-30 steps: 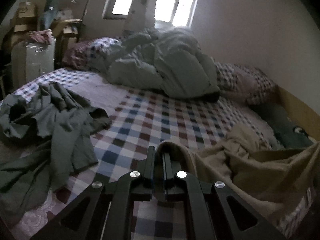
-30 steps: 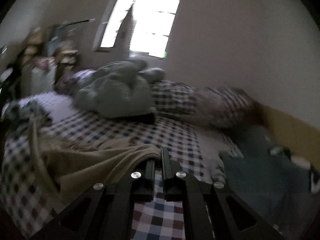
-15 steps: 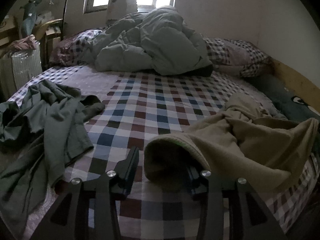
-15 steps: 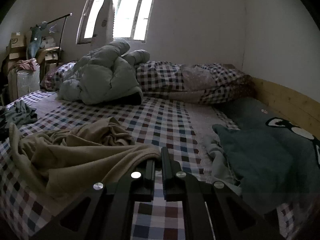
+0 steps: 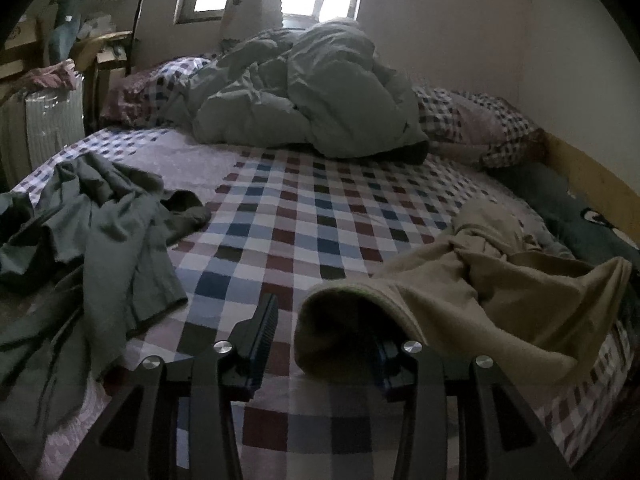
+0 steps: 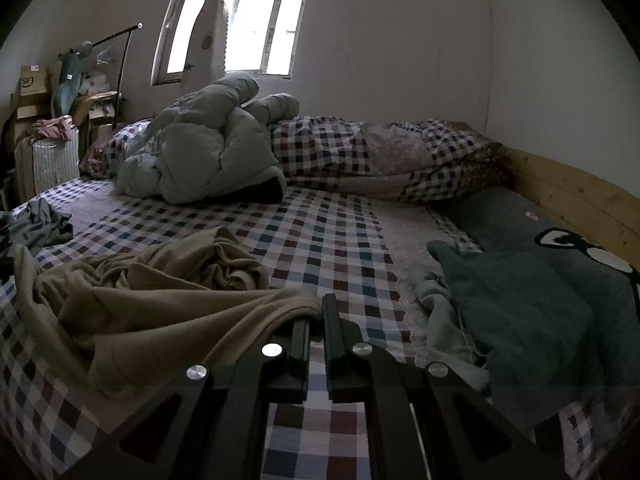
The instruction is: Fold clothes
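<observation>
At the bottom of the left wrist view the left gripper [image 5: 324, 328] stands with its jaws spread wide, and a folded edge of the crumpled tan fleece garment [image 5: 480, 300] drapes over its right-hand finger, the other finger bare above the checked blue, red and white bedsheet [image 5: 304, 216]. In the right wrist view the right gripper [image 6: 318, 320] is clenched on the tan garment's hem at lower centre, though the cloth hides the exact contact. A rumpled grey-green garment [image 5: 92, 232] lies at the left of the bed, well apart.
</observation>
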{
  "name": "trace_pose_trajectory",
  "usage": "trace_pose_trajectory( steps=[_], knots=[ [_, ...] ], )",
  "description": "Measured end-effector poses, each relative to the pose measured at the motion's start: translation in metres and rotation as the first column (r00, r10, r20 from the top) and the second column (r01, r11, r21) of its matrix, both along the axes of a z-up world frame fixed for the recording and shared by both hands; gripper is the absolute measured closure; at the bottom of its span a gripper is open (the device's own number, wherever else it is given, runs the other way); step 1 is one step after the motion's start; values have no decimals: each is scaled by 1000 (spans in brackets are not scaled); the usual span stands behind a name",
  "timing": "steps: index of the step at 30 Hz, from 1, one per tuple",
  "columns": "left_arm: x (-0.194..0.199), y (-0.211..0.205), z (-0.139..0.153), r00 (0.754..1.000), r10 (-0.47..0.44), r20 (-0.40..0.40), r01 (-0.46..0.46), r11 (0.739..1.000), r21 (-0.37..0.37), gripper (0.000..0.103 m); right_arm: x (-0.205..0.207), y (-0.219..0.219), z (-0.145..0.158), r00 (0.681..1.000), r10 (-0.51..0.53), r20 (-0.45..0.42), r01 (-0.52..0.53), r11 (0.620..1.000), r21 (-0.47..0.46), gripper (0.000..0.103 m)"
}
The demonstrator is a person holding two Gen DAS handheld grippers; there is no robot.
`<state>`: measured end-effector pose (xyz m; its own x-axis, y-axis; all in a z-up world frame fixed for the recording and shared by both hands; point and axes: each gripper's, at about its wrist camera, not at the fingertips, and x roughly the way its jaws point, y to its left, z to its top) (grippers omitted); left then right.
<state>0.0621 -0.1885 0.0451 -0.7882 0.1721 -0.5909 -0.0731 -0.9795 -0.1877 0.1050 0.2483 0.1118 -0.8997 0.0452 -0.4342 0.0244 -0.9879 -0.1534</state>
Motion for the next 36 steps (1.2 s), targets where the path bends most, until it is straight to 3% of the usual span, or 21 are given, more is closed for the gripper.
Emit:
trace_pose_trajectory(
  steps=[8, 12, 17, 23, 36],
  knots=[
    [-2, -5, -1, 1000, -2, -9, 2, 1000, -1, 59, -1, 0, -3, 1000, -2, 12, 2, 1000, -7, 99],
    [-1, -3, -1, 1000, -9, -8, 9, 1000, 1, 80, -3, 0, -4, 1000, -3, 19, 3, 1000, -10, 99],
    [-1, 4, -2, 1000, -23, 1, 23, 999, -30, 96, -3, 0, -5, 1000, -3, 22, 3, 1000, -14, 99],
    [3, 2, 6, 999, -10, -32, 10, 1000, -4, 98, -1, -1, -4, 1000, 5, 22, -4, 1000, -9, 99],
    [56, -9, 67, 976, 94, -196, -67, 988, 142, 99, 26, -11, 22, 999, 34, -25, -33, 999, 7, 99]
  ],
)
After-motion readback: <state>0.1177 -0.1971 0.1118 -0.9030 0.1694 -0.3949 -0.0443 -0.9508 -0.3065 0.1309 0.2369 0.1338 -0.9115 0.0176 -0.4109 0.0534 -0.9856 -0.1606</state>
